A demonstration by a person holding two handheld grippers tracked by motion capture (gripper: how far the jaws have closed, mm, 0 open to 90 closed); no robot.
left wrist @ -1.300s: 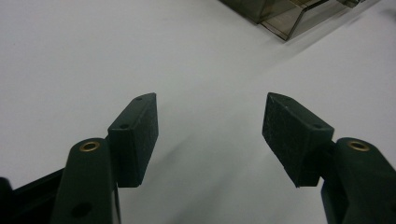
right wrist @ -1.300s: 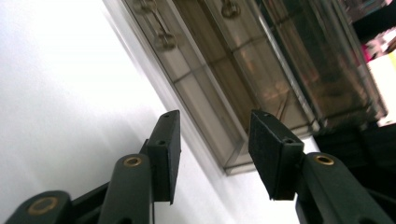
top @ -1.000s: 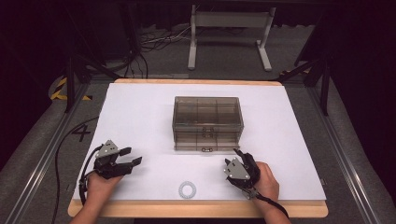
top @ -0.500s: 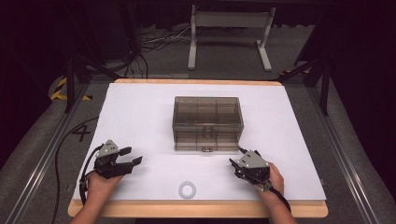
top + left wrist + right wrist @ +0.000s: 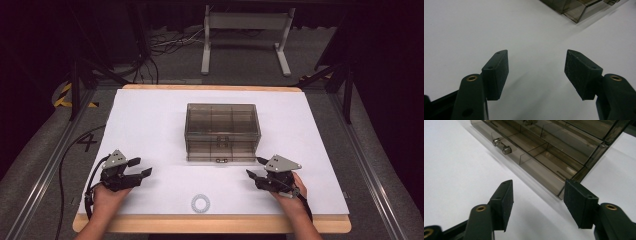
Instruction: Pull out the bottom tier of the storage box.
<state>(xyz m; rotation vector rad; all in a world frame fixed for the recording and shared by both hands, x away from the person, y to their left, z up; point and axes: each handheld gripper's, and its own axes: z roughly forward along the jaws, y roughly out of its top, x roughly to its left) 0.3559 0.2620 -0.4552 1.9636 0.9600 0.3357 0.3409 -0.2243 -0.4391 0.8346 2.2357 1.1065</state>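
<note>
High view: a smoky clear drawer box [image 5: 222, 132] sits mid-table on white paper [image 5: 150, 120]; dark floor and a stand lie beyond. The left gripper [image 5: 140, 167] and right gripper [image 5: 254, 167] rest low at either side, aiming inward.

Left gripper view: jaws wide, empty, box ahead to the right.

Right gripper view: jaws have just been opening, nothing between; the knobs [image 5: 502, 146], perhaps metal, lie ahead-left.

Glossy smoked clear-plastic drawer box [image 5: 222, 132] on matt white sheet [image 5: 150, 115], wooden table edge [image 5: 210, 224].
</note>
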